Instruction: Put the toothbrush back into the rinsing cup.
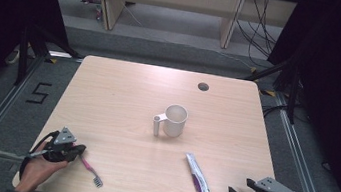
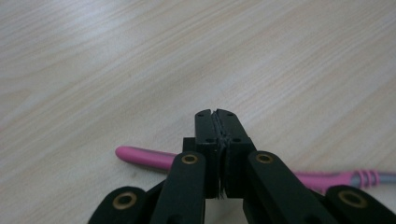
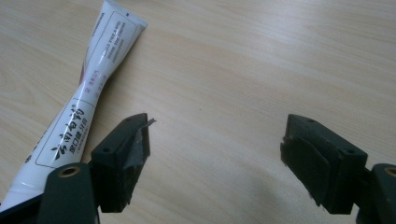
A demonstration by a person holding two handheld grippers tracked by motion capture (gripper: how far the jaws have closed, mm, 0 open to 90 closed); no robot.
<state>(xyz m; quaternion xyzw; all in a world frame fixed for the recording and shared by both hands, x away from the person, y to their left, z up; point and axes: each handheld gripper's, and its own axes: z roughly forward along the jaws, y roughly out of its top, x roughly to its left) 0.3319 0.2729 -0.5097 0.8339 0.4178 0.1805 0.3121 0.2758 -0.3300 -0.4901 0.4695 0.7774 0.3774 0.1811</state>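
Lying beside wide-apart right fingers (image 3: 215,158), toothpaste tube (image 3: 88,88) with unreadable Chinese lettering; left fingers (image 2: 217,135) closed, above pink toothbrush (image 2: 144,157).

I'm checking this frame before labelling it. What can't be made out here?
- Toothbrush: in the left gripper view the shut left gripper covers its middle, so a grip can't be confirmed; the head is cut off at the right edge.
- Toothpaste tube: in the right gripper view its lower end is hidden behind the open right gripper; the print is too small to read.
- Cup: high view, inside not visible.
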